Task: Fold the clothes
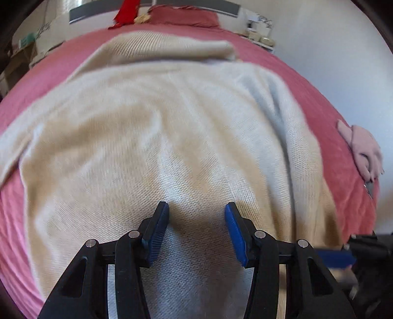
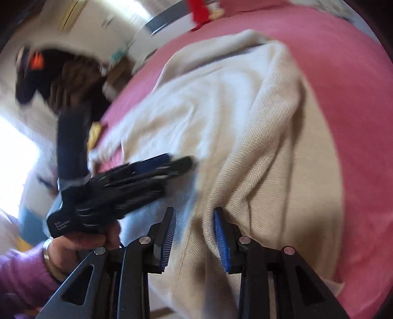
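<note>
A cream knit sweater [image 1: 157, 127] lies spread over a pink bed cover [image 1: 307, 81]. In the left wrist view my left gripper [image 1: 197, 212] hovers over the sweater's near part, its blue pads wide apart and nothing pinched between them. The right wrist view shows that gripper [image 2: 176, 160] blurred at the left, held by a hand [image 2: 78, 243] with a purple sleeve. My right gripper [image 2: 195, 228] has a thick fold of the sweater [image 2: 270, 147] filling the gap between its pads, and a ridge of cloth runs from the gripper toward the collar end.
A small pale pink garment [image 1: 361, 149] lies at the bed's right edge. A red item [image 1: 125, 12] and a dusty red pillow [image 1: 186, 17] sit at the head of the bed. A shelf with small objects [image 1: 260, 36] stands by the white wall.
</note>
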A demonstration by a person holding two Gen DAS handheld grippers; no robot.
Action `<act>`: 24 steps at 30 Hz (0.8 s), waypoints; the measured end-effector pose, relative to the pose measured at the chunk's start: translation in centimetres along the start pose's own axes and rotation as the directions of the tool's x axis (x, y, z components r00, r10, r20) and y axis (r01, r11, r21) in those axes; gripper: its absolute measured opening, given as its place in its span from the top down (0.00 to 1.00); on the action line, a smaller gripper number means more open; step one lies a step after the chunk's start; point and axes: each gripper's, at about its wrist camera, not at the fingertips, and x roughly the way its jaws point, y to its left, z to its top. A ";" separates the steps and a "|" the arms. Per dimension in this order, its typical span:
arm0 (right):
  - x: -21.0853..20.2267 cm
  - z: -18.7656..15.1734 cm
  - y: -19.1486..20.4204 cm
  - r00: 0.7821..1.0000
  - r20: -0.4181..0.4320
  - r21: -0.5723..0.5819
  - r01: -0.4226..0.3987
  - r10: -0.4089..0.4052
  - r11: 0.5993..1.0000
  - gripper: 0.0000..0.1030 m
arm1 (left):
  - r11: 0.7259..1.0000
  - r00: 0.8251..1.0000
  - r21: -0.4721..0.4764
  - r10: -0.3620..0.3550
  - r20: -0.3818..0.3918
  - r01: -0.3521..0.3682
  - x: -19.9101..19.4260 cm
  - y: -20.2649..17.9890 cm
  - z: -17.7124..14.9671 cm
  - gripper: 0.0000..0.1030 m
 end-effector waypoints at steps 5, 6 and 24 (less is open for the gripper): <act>-0.7 -3.2 1.3 0.998 -0.048 -0.133 0.037 -0.043 0.990 0.68 | 0.998 0.988 0.021 -0.054 0.145 0.051 -0.9 0.9 -2.8 0.43; -2.1 -3.3 1.1 0.999 -0.018 -0.129 0.026 -0.029 0.991 0.68 | 0.998 0.986 0.028 -0.057 0.158 0.054 -1.1 1.0 -3.2 0.43; -5.0 -3.6 -15.0 0.991 -0.037 0.375 -0.106 0.129 0.921 0.93 | 0.989 0.973 0.000 -0.145 0.181 0.147 -2.3 0.2 -4.2 0.38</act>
